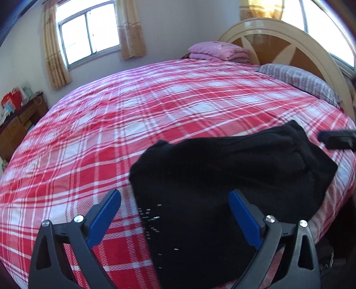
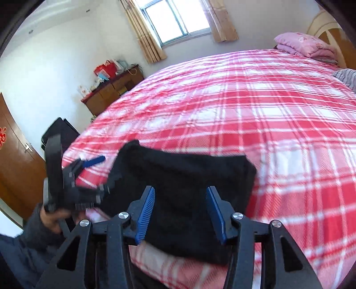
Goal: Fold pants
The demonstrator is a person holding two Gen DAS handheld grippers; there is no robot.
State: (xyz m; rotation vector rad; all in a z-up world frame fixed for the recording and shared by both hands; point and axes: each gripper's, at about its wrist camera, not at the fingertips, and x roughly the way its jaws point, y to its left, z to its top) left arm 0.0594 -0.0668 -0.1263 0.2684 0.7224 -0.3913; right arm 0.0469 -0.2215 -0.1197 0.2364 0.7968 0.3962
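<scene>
The black pants (image 2: 178,191) lie as a compact bundle on the near bed (image 1: 155,106) edge. Left gripper (image 1: 174,213) and right gripper (image 2: 180,213) both gape wide and hold nothing. The folding looks nearly finished; next, perhaps only one last tidying press.

The right gripper (image 2: 180,197) hangs above the folded black pants (image 2: 178,177) with its blue-padded fingers (image 2: 145,213) spread apart, nothing between them. The pants lie near the front edge of the bed (image 2: 255,106) on a red-and-white plaid cover. To the left, the left gripper (image 2: 93,171) — blurred — sits beside the pants' left edge, its fingers apart, held by a hand (image 2: 55,217) in a dark sleeve. Farther back: a pink folded blanket (image 2: 304,44) by the headboard, a wooden dresser (image 2: 113,89), a curtained window (image 2: 178,20).
</scene>
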